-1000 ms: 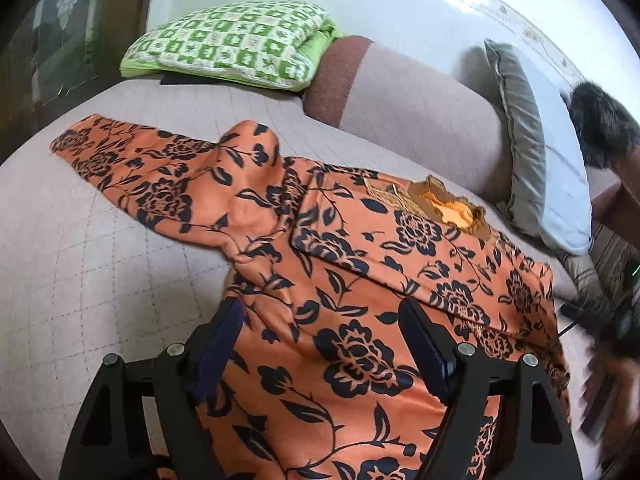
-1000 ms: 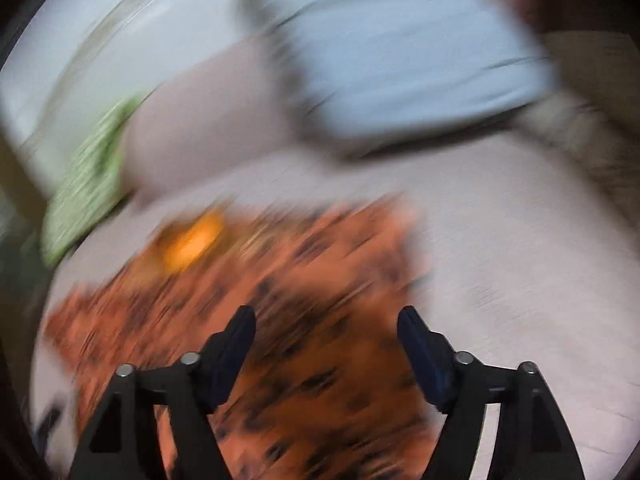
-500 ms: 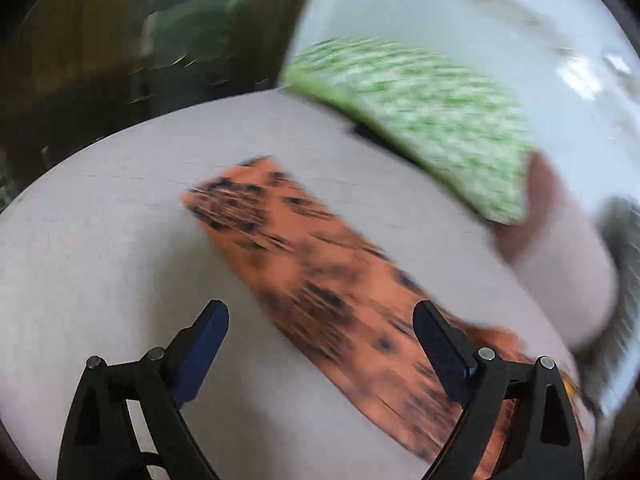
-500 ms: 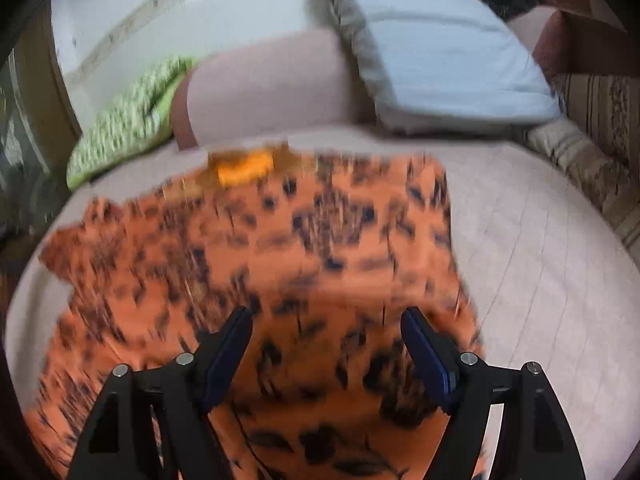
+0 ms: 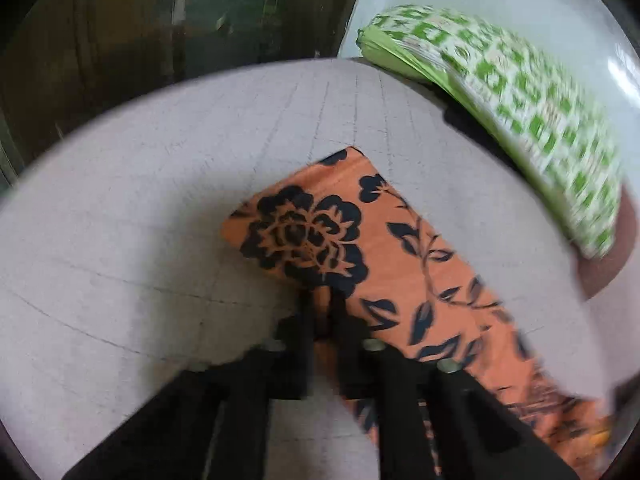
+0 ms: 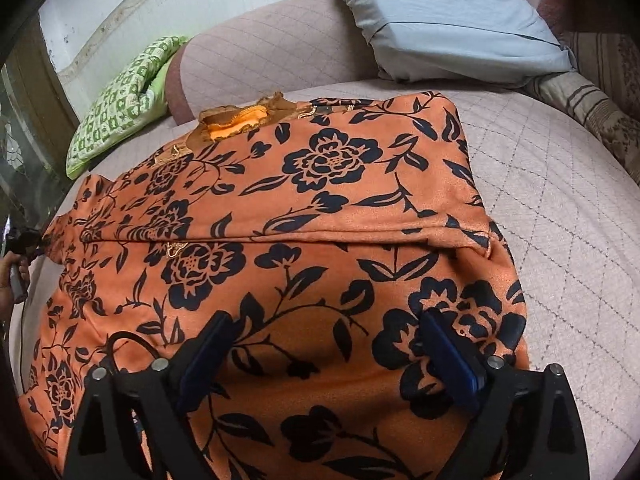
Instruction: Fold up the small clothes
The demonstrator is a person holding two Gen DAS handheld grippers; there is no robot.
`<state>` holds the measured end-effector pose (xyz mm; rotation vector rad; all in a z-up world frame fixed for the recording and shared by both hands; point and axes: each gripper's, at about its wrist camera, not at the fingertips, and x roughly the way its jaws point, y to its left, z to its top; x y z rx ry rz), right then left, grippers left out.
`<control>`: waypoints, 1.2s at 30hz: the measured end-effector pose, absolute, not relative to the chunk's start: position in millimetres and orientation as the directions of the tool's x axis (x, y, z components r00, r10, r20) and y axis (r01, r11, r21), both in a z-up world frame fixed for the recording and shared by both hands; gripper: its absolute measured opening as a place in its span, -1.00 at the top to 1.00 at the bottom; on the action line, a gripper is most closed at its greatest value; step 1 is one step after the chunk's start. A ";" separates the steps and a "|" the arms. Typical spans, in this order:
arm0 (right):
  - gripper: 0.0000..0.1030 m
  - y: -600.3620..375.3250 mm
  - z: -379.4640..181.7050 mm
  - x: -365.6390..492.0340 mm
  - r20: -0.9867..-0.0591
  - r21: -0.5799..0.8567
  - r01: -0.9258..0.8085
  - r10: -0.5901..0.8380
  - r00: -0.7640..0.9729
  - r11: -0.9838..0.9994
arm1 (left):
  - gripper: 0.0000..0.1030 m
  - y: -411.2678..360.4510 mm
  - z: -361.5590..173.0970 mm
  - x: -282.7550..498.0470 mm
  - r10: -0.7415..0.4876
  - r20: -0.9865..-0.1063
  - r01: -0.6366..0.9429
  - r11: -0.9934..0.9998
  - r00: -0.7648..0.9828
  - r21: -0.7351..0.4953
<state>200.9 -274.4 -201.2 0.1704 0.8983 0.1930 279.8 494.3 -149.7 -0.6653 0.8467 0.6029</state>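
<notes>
Left wrist view is smeared with blur at its right edge, so the green checked pillow [image 5: 520,112] and the far run of the sleeve [image 5: 360,248] lose detail there. The left gripper [image 5: 322,316] has its jaws pressed together on the sleeve's near edge; the pinched spot is partly hidden by the black fingers. The sleeve is flat, orange with black flowers, on a quilted beige bed [image 5: 140,240]. In the right wrist view, the garment [image 6: 280,220] lies spread on the bed [image 6: 560,200], soft and matte, with a fold line across its middle and a ruffled neckline [image 6: 236,120]. The right gripper [image 6: 324,360] is spread wide over the cloth, gripping nothing. A grey pillow [image 6: 440,20] is cut off at the top.
</notes>
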 end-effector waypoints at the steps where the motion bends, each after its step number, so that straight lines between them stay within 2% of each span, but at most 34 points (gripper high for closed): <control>1: -0.89 -273.5 -201.8 201.3 -0.757 0.227 -0.098 0.239 0.608 0.969 | 0.90 496.3 -148.8 279.6 0.202 -0.826 -0.707 0.643 0.527 -0.294; 6: -0.93 -273.0 -203.4 202.9 -0.756 0.228 -0.104 0.244 0.607 0.968 | 0.91 473.4 -111.9 273.4 0.250 -0.779 -0.678 0.679 0.574 -0.281; 11: -0.93 -274.6 -202.8 200.2 -0.747 0.242 -0.106 0.255 0.614 0.965 | 0.91 385.5 -10.3 266.2 0.257 -0.598 -0.488 0.833 0.759 -0.261; 13: -0.93 -271.7 -204.2 201.3 -0.743 0.247 -0.106 0.259 0.617 0.963 | 0.91 329.4 32.7 261.3 0.212 -0.507 -0.370 0.900 0.836 -0.233; 16: -0.93 -273.6 -204.3 200.2 -0.735 0.266 -0.107 0.273 0.621 0.958 | 0.91 236.0 82.1 251.2 0.069 -0.395 -0.162 0.965 0.916 -0.208; 19: -0.93 -278.1 -203.7 198.6 -0.723 0.291 -0.107 0.292 0.626 0.951 | 0.91 140.2 99.5 247.1 -0.104 -0.350 0.035 0.980 0.931 -0.196; 22: -0.93 -282.8 -203.4 197.3 -0.706 0.327 -0.108 0.318 0.633 0.939 | 0.90 45.0 79.8 258.2 -0.223 -0.385 0.175 0.972 0.896 -0.156; 25: -0.93 -289.8 -203.2 195.4 -0.679 0.376 -0.110 0.354 0.643 0.920 | 0.90 -28.6 32.2 277.0 -0.322 -0.482 0.267 0.947 0.815 -0.180; 27: -0.93 -297.3 -203.7 194.6 -0.650 0.427 -0.112 0.391 0.652 0.897 | 0.88 -72.9 -12.2 296.1 -0.391 -0.577 0.326 0.920 0.717 -0.219; 28: -0.93 -301.9 -203.5 193.6 -0.634 0.454 -0.112 0.409 0.656 0.884 | 0.79 -93.8 -37.5 304.4 -0.442 -0.637 0.375 0.893 0.632 -0.248; 30: -0.93 -307.8 -203.0 192.9 -0.614 0.487 -0.113 0.432 0.660 0.866 | 0.66 -121.8 -80.3 308.2 -0.445 -0.752 0.392 0.880 0.485 -0.267; 31: -0.93 -308.5 -202.7 192.9 -0.611 0.492 -0.115 0.436 0.661 0.863 | 0.32 -126.5 -106.5 316.3 -0.404 -0.826 0.357 0.895 0.394 -0.268; 32: -0.93 -309.1 -202.2 192.5 -0.608 0.496 -0.116 0.439 0.661 0.861 | 0.23 -124.5 -119.7 320.7 -0.381 -0.860 0.330 0.904 0.340 -0.270; 34: -0.93 -310.9 -201.6 192.6 -0.600 0.506 -0.118 0.448 0.663 0.854 | 0.19 -108.3 -118.6 319.0 -0.404 -0.848 0.304 0.902 0.342 -0.307; 35: -0.93 -312.4 -201.5 192.5 -0.593 0.516 -0.119 0.454 0.665 0.848 | -0.03 -97.0 -106.2 312.3 -0.413 -0.831 0.308 0.900 0.373 -0.309; 36: -0.93 -313.3 -201.6 192.5 -0.588 0.523 -0.119 0.458 0.666 0.844 | -0.17 -83.6 -92.5 304.2 -0.423 -0.810 0.309 0.898 0.407 -0.313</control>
